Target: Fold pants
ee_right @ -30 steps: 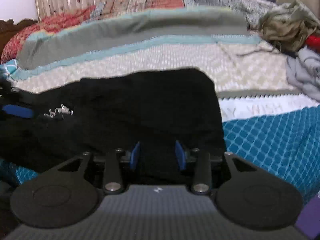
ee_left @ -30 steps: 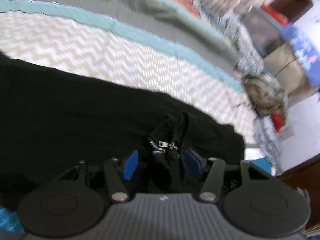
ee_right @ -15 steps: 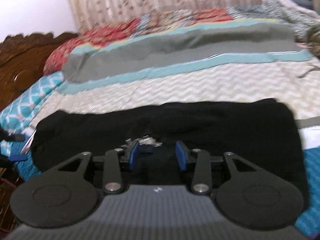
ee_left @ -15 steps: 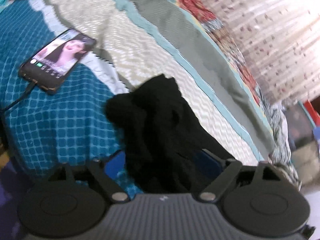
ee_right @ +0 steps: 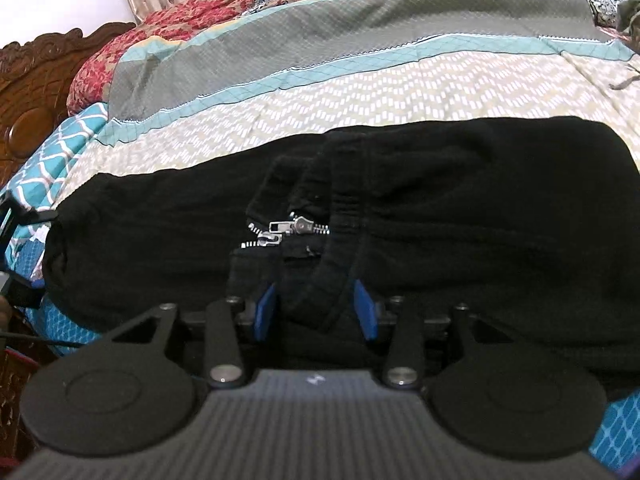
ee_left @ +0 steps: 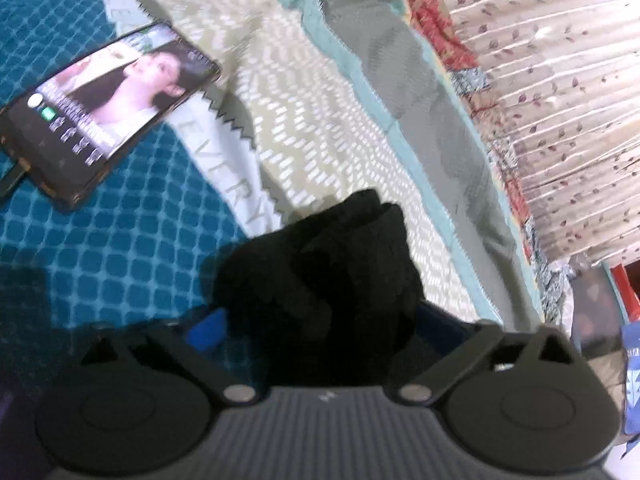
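Black pants [ee_right: 480, 208] lie folded lengthwise across the bed, their metal zipper [ee_right: 288, 228] in the middle. My right gripper [ee_right: 316, 312] is shut on a fold of the waistband just below the zipper, and its jaws are easing open. In the left wrist view a bunched end of the pants [ee_left: 332, 264] sits between the jaws of my left gripper [ee_left: 320, 324], which are closing. The left blue pad [ee_left: 208, 330] stands beside the cloth, not pressing it. The right pad is hidden behind the fabric.
A phone [ee_left: 104, 108] with a lit screen and cable lies on the teal bedspread [ee_left: 120, 260], left of the pants' end. A carved wooden headboard [ee_right: 36, 92] stands at the left. A patterned curtain [ee_left: 560, 100] hangs behind the bed.
The left gripper let go at the zipper, swung to the pants' end near the phone, opened wide, then narrowed. The right gripper moved left along the pants to the waistband by the zipper.
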The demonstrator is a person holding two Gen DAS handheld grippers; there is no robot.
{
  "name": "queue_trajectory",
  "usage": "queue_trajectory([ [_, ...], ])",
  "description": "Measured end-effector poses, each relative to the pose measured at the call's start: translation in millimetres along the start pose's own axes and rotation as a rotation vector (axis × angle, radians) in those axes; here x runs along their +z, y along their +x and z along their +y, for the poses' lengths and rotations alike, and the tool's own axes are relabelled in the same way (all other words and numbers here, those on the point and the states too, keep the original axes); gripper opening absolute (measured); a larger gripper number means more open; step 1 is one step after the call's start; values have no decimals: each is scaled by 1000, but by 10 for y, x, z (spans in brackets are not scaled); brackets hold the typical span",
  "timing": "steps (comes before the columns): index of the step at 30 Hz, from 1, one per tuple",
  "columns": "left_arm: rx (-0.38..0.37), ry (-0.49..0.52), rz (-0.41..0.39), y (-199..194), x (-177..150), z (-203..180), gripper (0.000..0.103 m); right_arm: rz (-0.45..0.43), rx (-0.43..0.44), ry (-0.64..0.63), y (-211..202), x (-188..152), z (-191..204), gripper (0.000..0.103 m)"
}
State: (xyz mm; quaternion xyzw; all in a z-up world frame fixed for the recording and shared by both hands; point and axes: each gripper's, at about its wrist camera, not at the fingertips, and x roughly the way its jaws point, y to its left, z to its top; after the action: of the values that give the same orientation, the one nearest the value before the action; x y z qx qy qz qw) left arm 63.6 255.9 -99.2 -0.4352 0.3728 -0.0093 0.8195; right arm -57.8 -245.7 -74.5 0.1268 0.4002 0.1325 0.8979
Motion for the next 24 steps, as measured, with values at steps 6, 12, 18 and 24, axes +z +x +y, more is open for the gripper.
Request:
queue_trajectory([
  [6,-8,81,-42,-132,-57,-182,40,-35,5,12,-114,54,5,45],
  [12,20,346,-125,-331,-329,-733,40,-84,67,-34,-186,175,131,45],
  [18,-68,785,-91,-247,-1051,-1564,37,-39,93,36,-20,183,125,45],
  [24,-83,1091,135,291,-1950,-1905,61,-18,65,121,-108,133,-53,46],
])
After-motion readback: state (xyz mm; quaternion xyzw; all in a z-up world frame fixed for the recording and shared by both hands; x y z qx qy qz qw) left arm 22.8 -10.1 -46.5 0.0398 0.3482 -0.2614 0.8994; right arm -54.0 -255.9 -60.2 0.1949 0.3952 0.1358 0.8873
